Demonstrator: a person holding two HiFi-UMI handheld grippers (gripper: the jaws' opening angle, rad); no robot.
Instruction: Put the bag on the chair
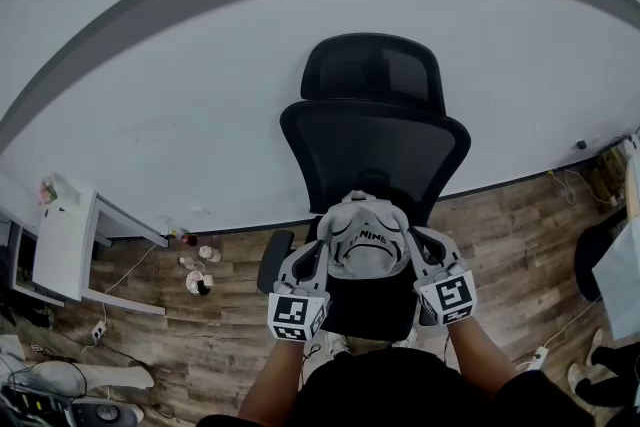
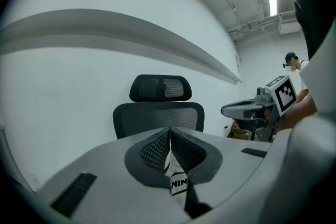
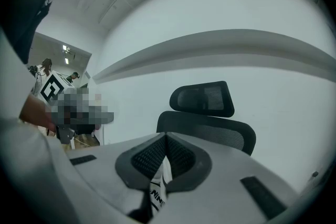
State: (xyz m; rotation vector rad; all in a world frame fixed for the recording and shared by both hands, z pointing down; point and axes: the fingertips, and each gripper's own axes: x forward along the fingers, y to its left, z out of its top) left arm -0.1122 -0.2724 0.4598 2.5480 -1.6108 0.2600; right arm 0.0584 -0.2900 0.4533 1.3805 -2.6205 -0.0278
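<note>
A black mesh office chair with a headrest stands against the white wall, facing me. Just above its seat hangs a light grey bag with dark print, held from both sides. My left gripper is shut on the bag's left edge and my right gripper on its right edge. In the left gripper view the jaws pinch a white printed strip of the bag, with the chair straight ahead. The right gripper view shows its jaws clamped on bag fabric, the chair beyond.
A white desk stands at the left, with small items on the wooden floor near the wall. Cables and a power strip lie at the right. A person stands far off in the left gripper view.
</note>
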